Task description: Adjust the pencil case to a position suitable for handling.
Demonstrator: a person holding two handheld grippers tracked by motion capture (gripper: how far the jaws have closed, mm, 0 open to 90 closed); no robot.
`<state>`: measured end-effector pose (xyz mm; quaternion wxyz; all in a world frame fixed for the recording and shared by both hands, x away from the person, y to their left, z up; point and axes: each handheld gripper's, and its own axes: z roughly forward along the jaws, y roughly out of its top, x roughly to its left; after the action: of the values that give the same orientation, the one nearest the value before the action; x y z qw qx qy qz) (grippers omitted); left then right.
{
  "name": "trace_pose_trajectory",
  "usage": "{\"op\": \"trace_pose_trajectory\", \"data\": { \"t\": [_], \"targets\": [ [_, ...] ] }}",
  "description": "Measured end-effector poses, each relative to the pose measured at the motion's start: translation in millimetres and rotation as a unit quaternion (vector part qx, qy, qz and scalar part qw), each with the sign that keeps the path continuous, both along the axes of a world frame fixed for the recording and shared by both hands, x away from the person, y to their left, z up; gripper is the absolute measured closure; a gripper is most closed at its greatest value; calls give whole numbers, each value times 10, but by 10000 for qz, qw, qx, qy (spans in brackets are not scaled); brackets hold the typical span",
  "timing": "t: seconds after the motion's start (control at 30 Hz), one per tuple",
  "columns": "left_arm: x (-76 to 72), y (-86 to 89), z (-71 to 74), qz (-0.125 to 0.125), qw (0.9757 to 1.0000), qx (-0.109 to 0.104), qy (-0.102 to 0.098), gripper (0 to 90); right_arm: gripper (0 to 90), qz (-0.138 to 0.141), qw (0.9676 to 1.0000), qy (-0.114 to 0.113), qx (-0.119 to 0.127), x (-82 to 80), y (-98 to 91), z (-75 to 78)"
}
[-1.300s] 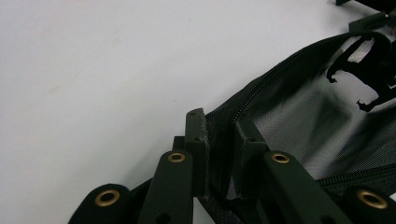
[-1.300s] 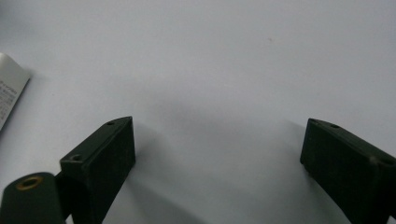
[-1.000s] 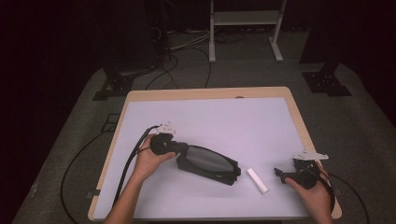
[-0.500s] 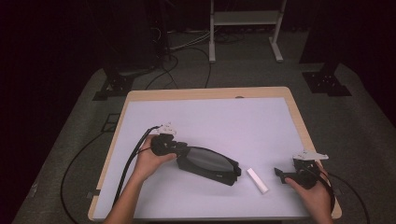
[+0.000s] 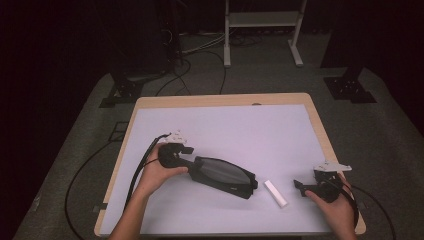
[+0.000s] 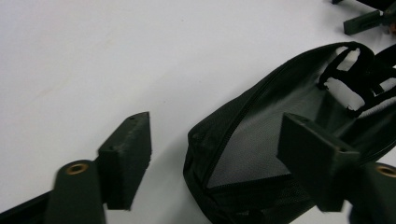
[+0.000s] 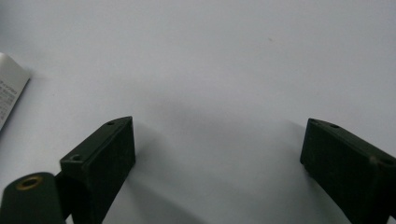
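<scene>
A person stands at the near edge of the wooden table with a pale lilac top (image 5: 240, 125) and holds a black claw in each hand. The soft black mesh pouch with a zipper (image 5: 222, 175) lies flat near the middle of the near half of the table, its long side running slantwise toward the near right. The left gripper (image 6: 212, 140) is at the pouch's left end, and its jaws stand wide apart: in the left gripper view one jaw is over the bare table beside the pouch and the other is above the mesh fabric, so the pouch end lies between them, but they do not press it. In that view the zipper looks open along the upper side and the mouth gapes a little at the far end, where black straps show. The small white oblong packet (image 5: 276, 193) lies on the table just beside the right end of the pouch, apart from it. The right gripper (image 7: 217, 154) rests low near the near right corner of the table, a little to the right of the packet, and its jaws are also wide, with nothing between them. I judge the work is at an early point: nothing is gripped, the packet is outside the pouch, and probably grasping both and putting the packet in are left.
</scene>
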<state>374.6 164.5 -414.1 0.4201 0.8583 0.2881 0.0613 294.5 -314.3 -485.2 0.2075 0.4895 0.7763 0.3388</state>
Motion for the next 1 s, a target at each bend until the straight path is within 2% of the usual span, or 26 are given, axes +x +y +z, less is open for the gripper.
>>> {"op": "trace_pose_trajectory", "data": {
  "t": [0.2, 0.4, 0.5, 0.73, 1.0],
  "targets": [
    [-41, 57, 56, 122, 9999, -55, -21, 169, 92, 0, 10000, 0, 0, 0, 0, 0],
    [-95, 141, 79, 284, 9996, 48, -61, 116, 93, 0, 10000, 2, 1, 0, 0, 0],
    [-120, 198, 94, 348, 9994, 67, -53, 108, 93, -1, 10000, 2, 2, 0, 0, 0],
    [-177, 303, 111, 467, 9989, -76, -64, 101, 93, 0, 10000, 1, 1, 0, 0, 0],
    [-241, 436, 85, 586, 9982, -52, -94, 94, 92, -1, 10000, 0, 0, 0, 0, 0]
  ]
}}
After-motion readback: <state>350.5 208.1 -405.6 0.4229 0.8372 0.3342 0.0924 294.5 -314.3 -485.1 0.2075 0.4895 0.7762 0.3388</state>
